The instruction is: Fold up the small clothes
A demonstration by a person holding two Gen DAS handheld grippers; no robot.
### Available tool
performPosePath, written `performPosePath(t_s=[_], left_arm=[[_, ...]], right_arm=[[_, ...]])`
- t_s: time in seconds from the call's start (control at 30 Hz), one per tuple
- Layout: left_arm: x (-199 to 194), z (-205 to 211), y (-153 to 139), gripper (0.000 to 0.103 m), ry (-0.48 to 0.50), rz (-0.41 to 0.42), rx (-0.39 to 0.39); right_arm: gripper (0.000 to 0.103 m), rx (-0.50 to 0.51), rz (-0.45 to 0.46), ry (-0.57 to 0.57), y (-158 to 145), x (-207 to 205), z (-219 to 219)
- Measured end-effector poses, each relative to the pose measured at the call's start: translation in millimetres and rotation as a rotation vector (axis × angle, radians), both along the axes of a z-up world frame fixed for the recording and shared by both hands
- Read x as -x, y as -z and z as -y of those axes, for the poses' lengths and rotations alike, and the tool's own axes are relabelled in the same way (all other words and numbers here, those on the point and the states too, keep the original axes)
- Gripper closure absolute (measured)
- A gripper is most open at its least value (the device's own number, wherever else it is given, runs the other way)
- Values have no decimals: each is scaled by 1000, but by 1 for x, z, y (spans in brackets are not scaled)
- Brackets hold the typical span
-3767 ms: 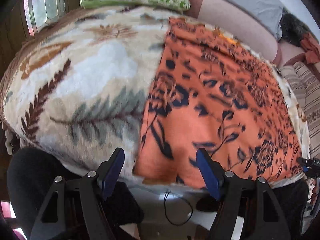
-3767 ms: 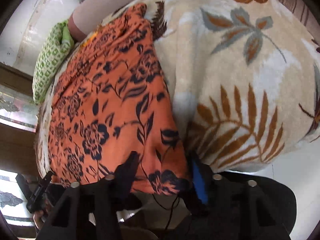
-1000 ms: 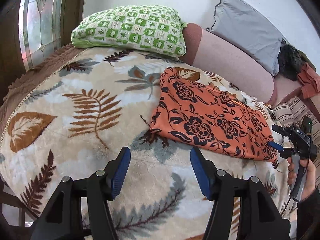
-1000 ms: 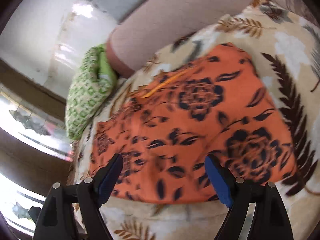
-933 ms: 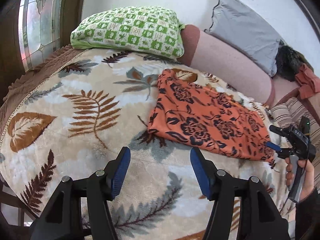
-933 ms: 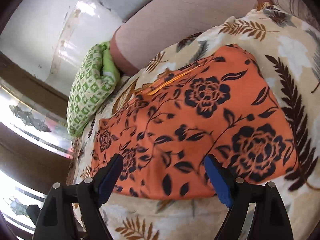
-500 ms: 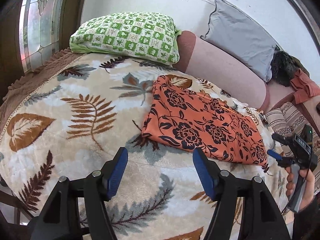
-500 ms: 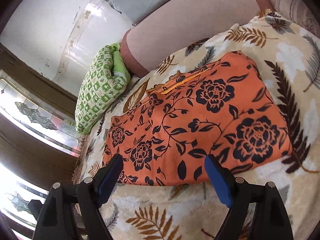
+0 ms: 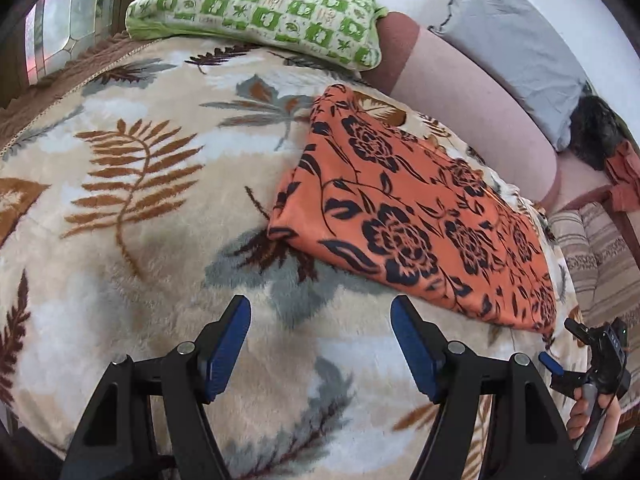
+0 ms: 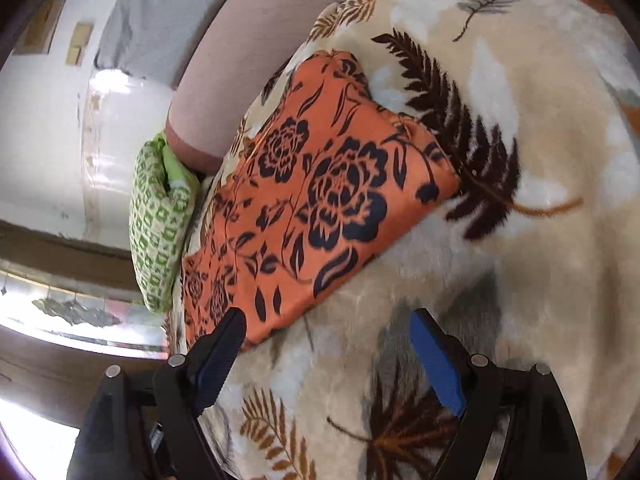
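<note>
An orange garment [image 9: 404, 208] printed with dark navy roses, leaves and vines lies folded flat into a long, roughly rectangular shape on the leaf-patterned blanket [image 9: 120, 184]. In the left wrist view, one short end points toward the green checked pillow [image 9: 260, 8], stopping short of it, and the long fold runs away from the pillow along the blanket. Its near long edge is a smooth, rounded crease; a thin orange seam line shows near its far edge.
</note>
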State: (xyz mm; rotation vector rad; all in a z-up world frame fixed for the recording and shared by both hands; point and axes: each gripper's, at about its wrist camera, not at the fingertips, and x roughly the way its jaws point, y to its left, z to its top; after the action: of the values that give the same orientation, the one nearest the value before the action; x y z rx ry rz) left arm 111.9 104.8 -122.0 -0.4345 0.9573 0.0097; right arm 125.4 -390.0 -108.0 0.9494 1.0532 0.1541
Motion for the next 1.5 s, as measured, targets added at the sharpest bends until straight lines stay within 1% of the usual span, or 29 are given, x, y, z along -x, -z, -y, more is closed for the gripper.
performPosePath(t_s=[0.1,0.3,0.43,0.53,0.6,0.67,0.77,0.8,0.83,0.87,0.9,0.97,1.0,1.03,1.07,1.1,1.17,1.3,1.37,1.43,1.47,1.5], left_arm=[[-15,-4,7,30,-14,-15,12],[-44,-9,18,30,-49,-34,45],[-56,-13,21,30,-65,-28,54],[-68,-16,21,30,-88,-25,86],[-75,-18,22,30,-109,-32,109],[-81,-19,24,30,-121,-25,113],[-87,-18,24,31,-128,-16,113],[-89,-19,24,35,-135,-12,118],[-91,-20,25,50,-139,-20,119],[-94,-19,26,77,-139,-35,92],[-97,-19,27,85,-127,-48,74],[-100,-19,28,90,-111,-55,75],[-102,-18,26,90,-105,-57,62],[-102,-17,24,91,-100,-59,51],[-104,-15,21,92,-97,-57,37],[-105,-15,17,92,-94,-51,28],[-104,-13,2,93,-91,-20,6],[-86,-3,-44,94,-80,91,-29],[-66,4,-68,94,-71,148,-38],[-38,9,-85,94,-59,184,-45],[-21,10,-88,94,-51,193,-60],[-3,10,-84,93,-51,183,-66]], right_arm=[[17,-25,-29,32,11,-10,2],[17,-46,-24,73,8,-19,2],[17,-56,-39,89,10,-27,5],[17,-71,-44,109,13,-34,8],[17,-89,-63,139,16,-39,10],[17,-118,-50,161,18,-43,14],[17,-146,-63,196,24,-50,19],[17,-146,-61,199,24,-53,20],[17,-137,-62,203,25,-55,20],[17,-135,-61,207,25,-59,21],[19,-128,-52,211,24,-61,21],[42,-85,-50,188,22,-67,18],[71,-75,-62,181,23,-71,18],[78,-65,-73,177,25,-74,18],[79,-50,-74,167,25,-78,18],[83,-31,-71,157,23,-80,17],[86,-6,-36,135,11,-84,15],[91,52,93,116,-39,-80,7],[92,69,151,116,-65,-69,3],[93,62,193,127,-85,-44,2],[93,58,202,126,-89,-30,1],[93,64,203,116,-90,-14,-1]])
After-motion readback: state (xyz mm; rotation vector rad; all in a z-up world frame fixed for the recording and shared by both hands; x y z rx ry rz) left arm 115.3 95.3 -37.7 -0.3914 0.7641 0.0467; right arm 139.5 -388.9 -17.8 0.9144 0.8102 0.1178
